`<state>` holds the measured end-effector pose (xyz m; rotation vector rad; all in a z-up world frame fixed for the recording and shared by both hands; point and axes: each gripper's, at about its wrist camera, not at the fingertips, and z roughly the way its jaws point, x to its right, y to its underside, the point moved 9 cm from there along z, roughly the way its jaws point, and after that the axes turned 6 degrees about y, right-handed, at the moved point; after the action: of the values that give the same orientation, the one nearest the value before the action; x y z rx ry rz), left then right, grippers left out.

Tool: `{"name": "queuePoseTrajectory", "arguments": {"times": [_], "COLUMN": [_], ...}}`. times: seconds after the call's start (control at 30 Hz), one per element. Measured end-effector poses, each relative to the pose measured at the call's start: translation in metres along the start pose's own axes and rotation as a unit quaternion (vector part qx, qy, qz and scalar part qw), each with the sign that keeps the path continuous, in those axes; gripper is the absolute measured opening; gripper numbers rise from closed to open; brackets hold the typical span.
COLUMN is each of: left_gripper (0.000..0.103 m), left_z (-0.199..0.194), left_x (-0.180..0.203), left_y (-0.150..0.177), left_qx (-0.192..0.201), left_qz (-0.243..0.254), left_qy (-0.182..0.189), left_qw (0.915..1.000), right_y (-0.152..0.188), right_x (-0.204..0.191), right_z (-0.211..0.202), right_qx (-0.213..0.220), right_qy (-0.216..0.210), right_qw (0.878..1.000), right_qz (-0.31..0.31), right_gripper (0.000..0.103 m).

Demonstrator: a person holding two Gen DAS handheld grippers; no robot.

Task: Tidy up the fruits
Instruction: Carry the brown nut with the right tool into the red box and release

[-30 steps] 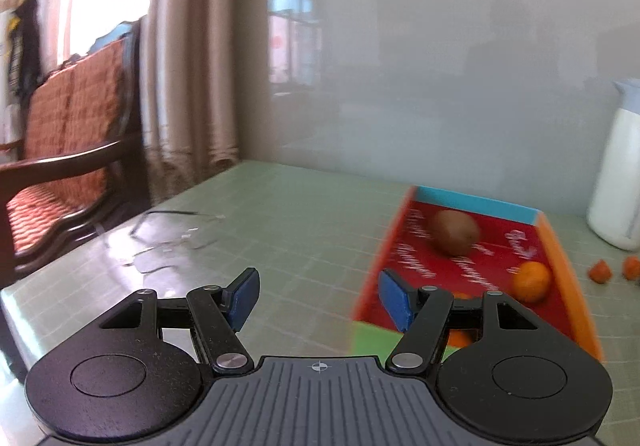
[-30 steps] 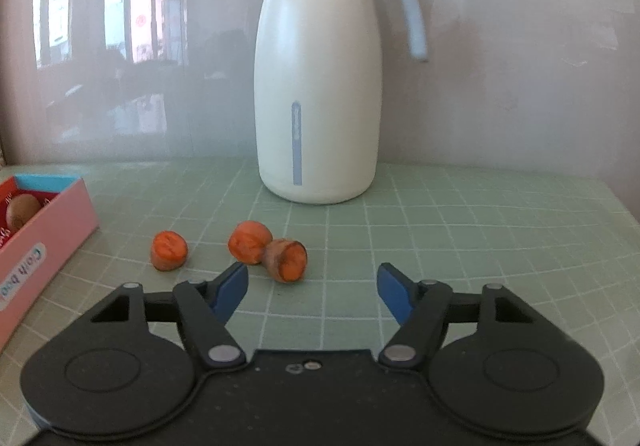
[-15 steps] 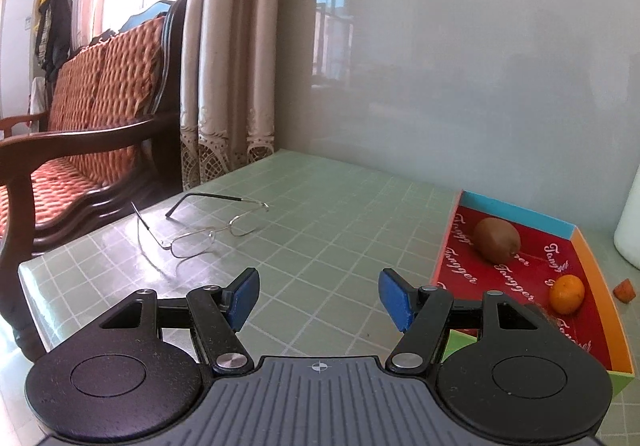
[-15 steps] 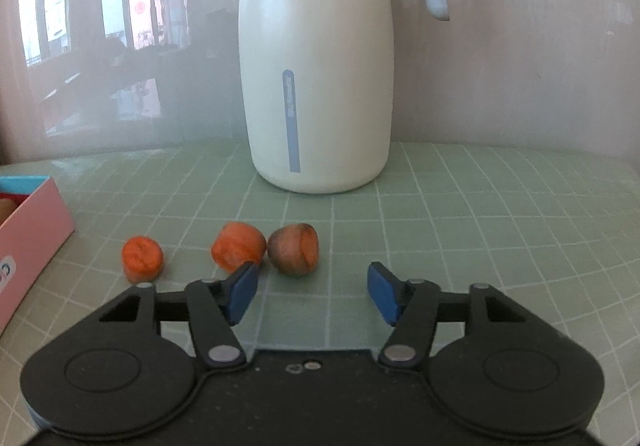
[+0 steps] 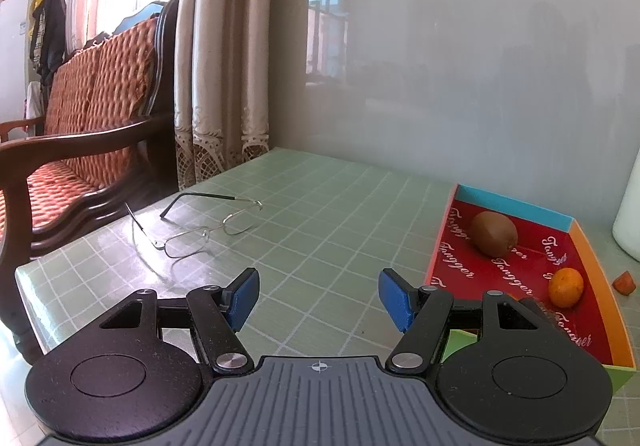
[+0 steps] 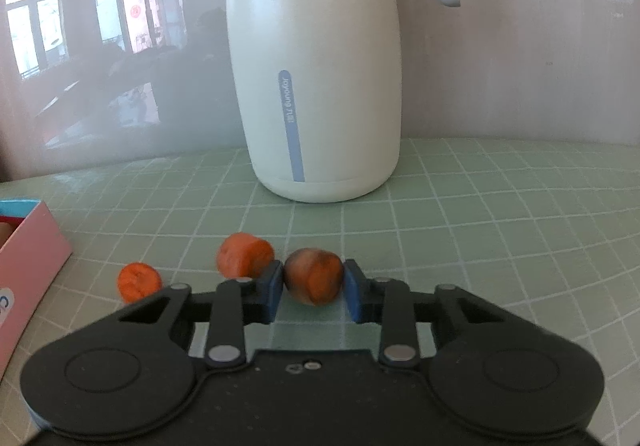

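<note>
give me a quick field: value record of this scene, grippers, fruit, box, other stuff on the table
right gripper: closing, brownish-orange piece between its fingers
left gripper: open, nothing between the fingers, over bare table
loose pieces: two orange chunks on the table, left of the gripped one
box: red inside, holds a kiwi and a small orange fruit
jug: white, upright, behind the pieces
glasses: unfolded, near the table's left edge
</note>
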<state>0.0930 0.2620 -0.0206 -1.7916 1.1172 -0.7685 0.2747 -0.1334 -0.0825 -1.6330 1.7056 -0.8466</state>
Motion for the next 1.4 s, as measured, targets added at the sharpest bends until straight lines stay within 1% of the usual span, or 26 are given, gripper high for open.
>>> {"name": "queuePoseTrajectory", "arguments": {"times": [0.13,0.27,0.4,0.53,0.67,0.8,1.07,1.27,1.4], "left_gripper": [0.066,0.066,0.066,0.066,0.066,0.066,0.066,0.066,0.066], "left_z": [-0.001,-0.003,-0.005,-0.009,-0.012,-0.014,-0.014,-0.015,-0.015], "left_x": [0.001,0.003,0.003,0.0,-0.006,-0.016,-0.043,-0.06,-0.063], "left_y": [0.0,-0.001,-0.003,-0.004,-0.005,-0.005,-0.002,0.0,0.001], "left_qx": [0.001,0.005,0.007,0.01,0.01,0.009,0.002,-0.001,-0.002], "left_qz": [-0.004,-0.005,-0.005,0.0,0.002,0.004,-0.002,-0.005,-0.011], "left_qy": [0.005,0.009,0.009,0.005,-0.002,-0.011,-0.032,-0.043,-0.043], "left_qw": [1.0,0.9999,0.9999,0.9999,0.9999,0.9999,0.9995,0.999,0.999], "right_y": [0.006,0.008,0.005,-0.002,-0.011,-0.016,-0.003,0.008,0.017], "right_x": [-0.001,0.0,-0.005,-0.017,-0.048,-0.089,-0.168,-0.209,-0.223], "right_z": [-0.008,-0.024,-0.041,-0.062,-0.081,-0.096,-0.115,-0.124,-0.129], "right_qx": [0.006,0.017,0.025,0.041,0.057,0.071,0.072,0.069,0.069], "right_qy": [0.002,-0.002,-0.012,-0.033,-0.067,-0.104,-0.167,-0.195,-0.205], "right_qw": [1.0,0.999,0.999,0.998,0.995,0.99,0.979,0.971,0.967], "right_qz": [-0.02,-0.036,-0.044,-0.044,-0.048,-0.06,-0.093,-0.116,-0.134], "right_gripper": [0.03,0.03,0.03,0.03,0.03,0.03,0.03,0.03,0.03]}}
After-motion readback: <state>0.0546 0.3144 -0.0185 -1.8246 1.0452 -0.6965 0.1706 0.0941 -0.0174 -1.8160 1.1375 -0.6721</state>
